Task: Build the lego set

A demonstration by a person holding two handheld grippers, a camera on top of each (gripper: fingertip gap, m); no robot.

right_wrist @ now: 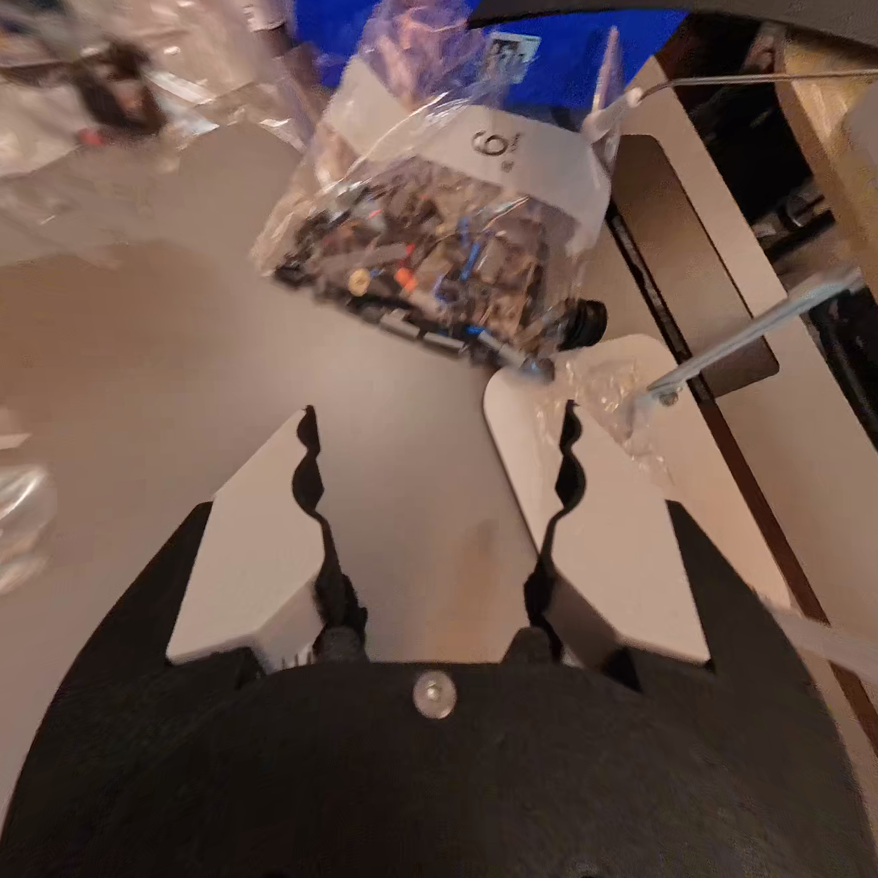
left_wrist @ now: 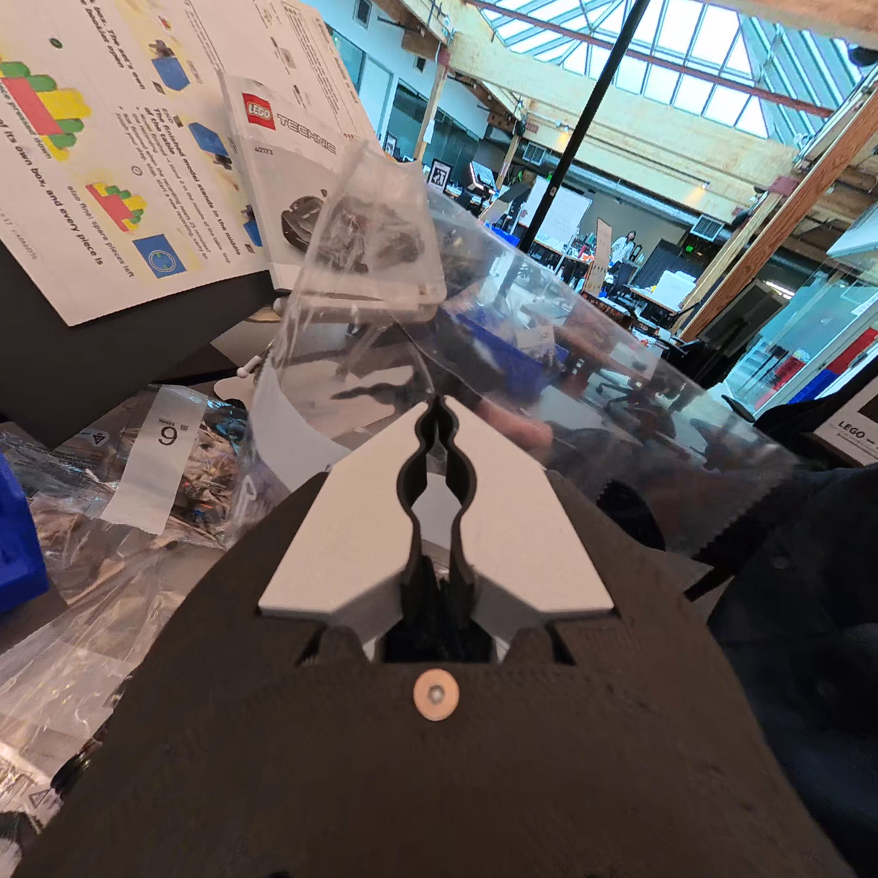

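Note:
My left gripper (left_wrist: pixel 438 404) is shut on a clear, empty plastic bag (left_wrist: pixel 546 380) and holds it up above the table, the bag spreading up and to the right. A numbered bag of small lego parts (left_wrist: pixel 157 470) lies on the table at the left below it. In the right wrist view my right gripper (right_wrist: pixel 439 408) is open and empty above the grey table (right_wrist: pixel 190 380). A numbered bag full of dark, blue and orange parts (right_wrist: pixel 427 256) lies just ahead of it, apart from the fingers.
An instruction booklet (left_wrist: pixel 285 190) and a printed sheet (left_wrist: pixel 119 157) stand at the upper left. A blue bin (left_wrist: pixel 19 537) sits at the left edge, another blue bin (right_wrist: pixel 560 57) shows behind the parts bag. More clear bags (right_wrist: pixel 95 104) lie far left. White panels (right_wrist: pixel 689 285) and a metal rod (right_wrist: pixel 755 342) stand at the right. There is about 30 cm between the tips of the two grippers.

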